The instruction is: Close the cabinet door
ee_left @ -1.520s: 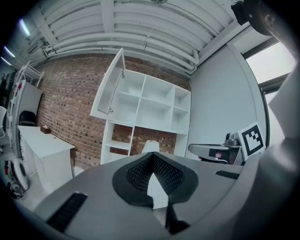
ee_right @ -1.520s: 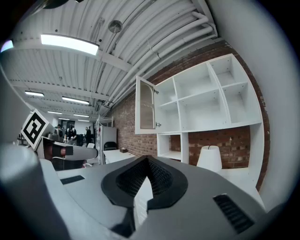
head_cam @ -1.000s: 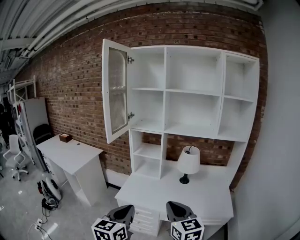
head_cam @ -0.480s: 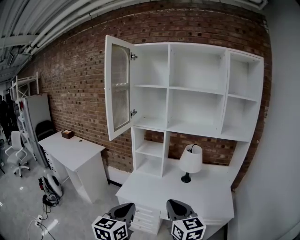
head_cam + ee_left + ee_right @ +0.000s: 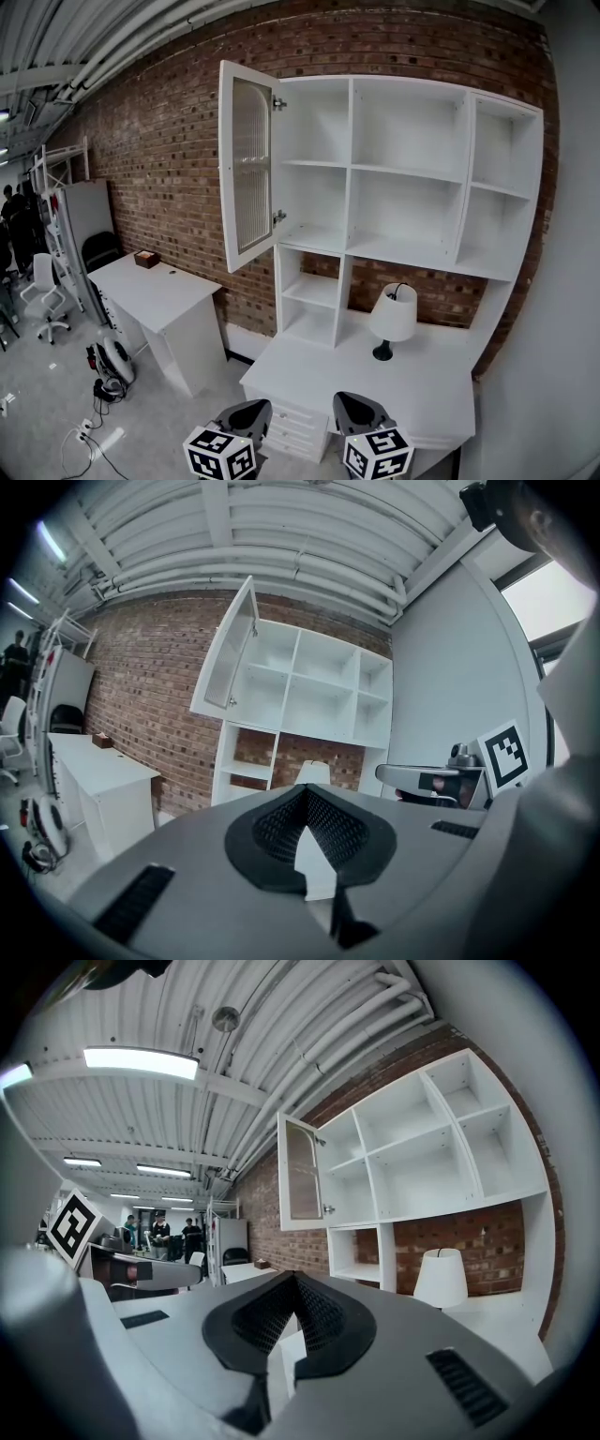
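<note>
The cabinet door (image 5: 247,178) stands swung wide at the upper left of the shelf unit (image 5: 410,127), high above and well apart from both tools. The left gripper (image 5: 246,411) and right gripper (image 5: 360,411) hover low by the near edge of the desk (image 5: 433,394) (jaws clenched together, nothing between them).

White lamp (image 5: 393,317) on the desk (image 5: 422,394), brick wall (image 5: 159,159) behind, side table (image 5: 164,292) left — brown box (image 5: 145,259) on it

One shelf cabinet (image 5: 349,159), one cabinet door (image 5: 246,178), one lamp (image 5: 393,319), one small brown box (image 5: 145,259), two white desks: right desk (image 5: 375,386), left desk (image 5: 159,292)
</note>
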Available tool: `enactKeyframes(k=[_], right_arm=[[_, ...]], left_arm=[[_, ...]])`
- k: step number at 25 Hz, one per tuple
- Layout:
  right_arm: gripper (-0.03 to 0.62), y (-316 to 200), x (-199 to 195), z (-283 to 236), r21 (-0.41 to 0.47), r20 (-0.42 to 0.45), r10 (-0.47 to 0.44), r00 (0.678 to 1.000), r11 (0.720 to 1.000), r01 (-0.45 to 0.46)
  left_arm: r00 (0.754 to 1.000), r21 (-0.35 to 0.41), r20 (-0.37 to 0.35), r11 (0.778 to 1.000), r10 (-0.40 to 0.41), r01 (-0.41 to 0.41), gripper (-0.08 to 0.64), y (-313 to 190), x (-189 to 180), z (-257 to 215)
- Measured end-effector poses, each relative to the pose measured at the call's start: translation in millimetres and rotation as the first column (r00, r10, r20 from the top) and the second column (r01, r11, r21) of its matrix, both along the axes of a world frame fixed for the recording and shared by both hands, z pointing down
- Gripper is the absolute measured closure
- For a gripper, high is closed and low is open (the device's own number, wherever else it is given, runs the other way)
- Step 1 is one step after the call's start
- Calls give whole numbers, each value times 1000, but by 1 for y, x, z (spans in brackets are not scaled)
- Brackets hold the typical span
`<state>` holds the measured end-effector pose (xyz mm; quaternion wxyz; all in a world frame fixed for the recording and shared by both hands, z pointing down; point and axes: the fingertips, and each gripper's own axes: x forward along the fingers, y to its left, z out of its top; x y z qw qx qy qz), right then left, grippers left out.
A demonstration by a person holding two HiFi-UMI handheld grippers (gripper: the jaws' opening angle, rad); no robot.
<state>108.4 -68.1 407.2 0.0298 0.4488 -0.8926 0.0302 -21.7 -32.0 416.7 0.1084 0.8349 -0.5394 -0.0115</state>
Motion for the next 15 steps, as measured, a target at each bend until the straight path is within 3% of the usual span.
enactKeyframes(k=[15], right_arm=[[566,-65,-70,20,-33,0,-17,1000,999,17]], left_arm=[[1000,-26,-10,999,-18,18,552,-63,-70,21]])
